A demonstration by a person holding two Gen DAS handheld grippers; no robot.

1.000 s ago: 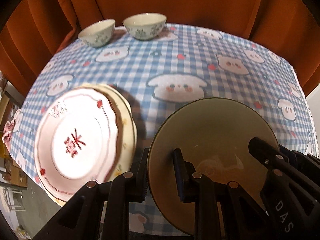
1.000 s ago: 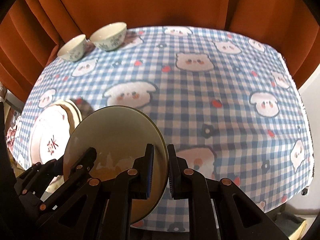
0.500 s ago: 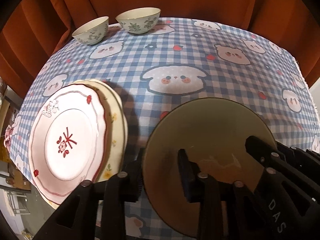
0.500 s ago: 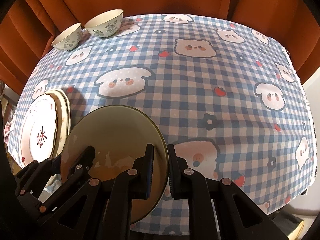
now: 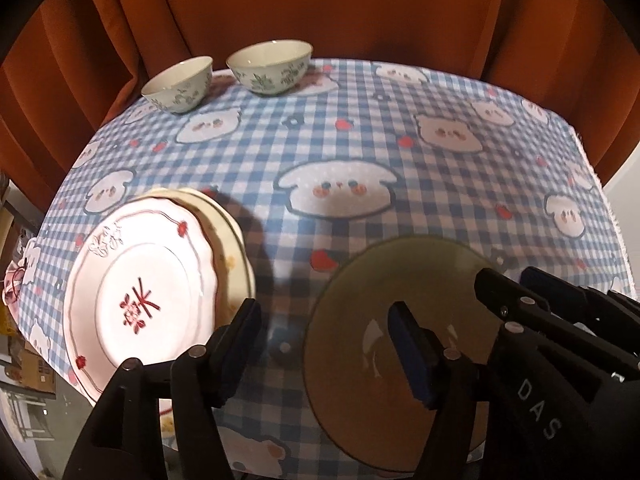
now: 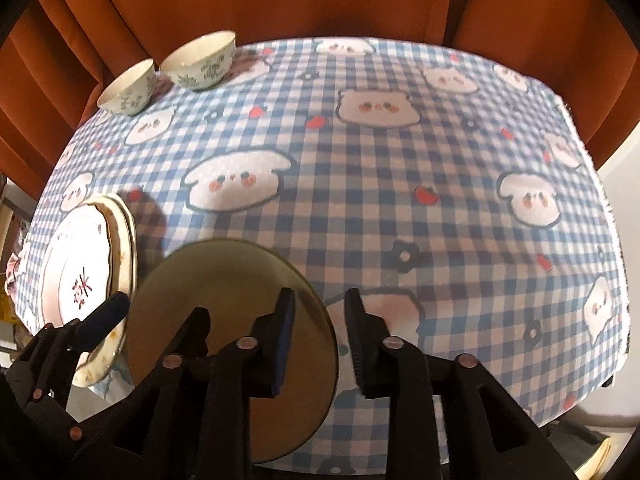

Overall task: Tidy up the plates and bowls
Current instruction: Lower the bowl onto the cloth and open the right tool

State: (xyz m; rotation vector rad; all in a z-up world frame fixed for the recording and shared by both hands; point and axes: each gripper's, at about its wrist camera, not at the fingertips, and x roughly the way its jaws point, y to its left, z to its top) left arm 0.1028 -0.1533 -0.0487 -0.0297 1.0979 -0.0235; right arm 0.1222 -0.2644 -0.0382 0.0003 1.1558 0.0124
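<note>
Both sets of jaws just opening off the olive-brown glass plate (image 5: 400, 300), now flat on the checked surface (image 5: 360, 152) at six o'clock. Left hand-held gripper (image 5: 324, 324) spread wide astride its left rim; right hand-held gripper (image 6: 320, 316) narrower, astride the right rim, pads clear. Pink plate (image 5: 136, 300) stacked on a cream plate (image 5: 236, 256) at eight o'clock. Two floral bowls (image 5: 224, 72) at eleven.
</note>
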